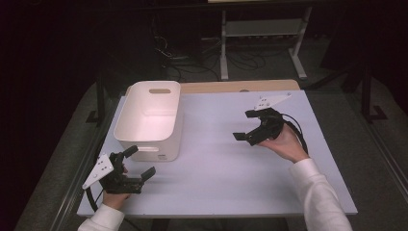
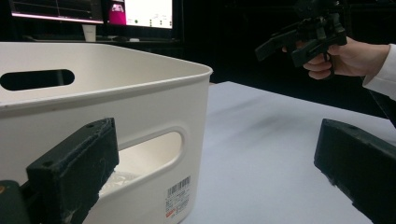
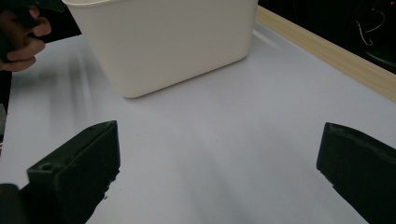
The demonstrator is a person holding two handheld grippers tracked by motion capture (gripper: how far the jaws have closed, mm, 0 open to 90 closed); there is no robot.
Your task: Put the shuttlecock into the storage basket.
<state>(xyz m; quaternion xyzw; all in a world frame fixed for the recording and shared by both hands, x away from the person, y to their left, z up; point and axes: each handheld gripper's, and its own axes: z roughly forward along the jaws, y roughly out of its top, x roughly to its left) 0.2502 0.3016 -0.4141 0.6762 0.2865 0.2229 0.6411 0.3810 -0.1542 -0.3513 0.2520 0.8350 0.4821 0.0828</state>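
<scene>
the bin [image 2: 140, 107] is cut off at the left gripper view's left edge, its barcode label [image 2: 179, 196] too small to read.

Left claw [image 1: 140, 162] and right claw [image 1: 246, 125] both gape wide, held well apart.

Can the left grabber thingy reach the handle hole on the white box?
Probably yes. The left gripper is open right beside the white plastic bin, and nothing lies between its jaws and the near handle slot on the bin's wall.
</scene>
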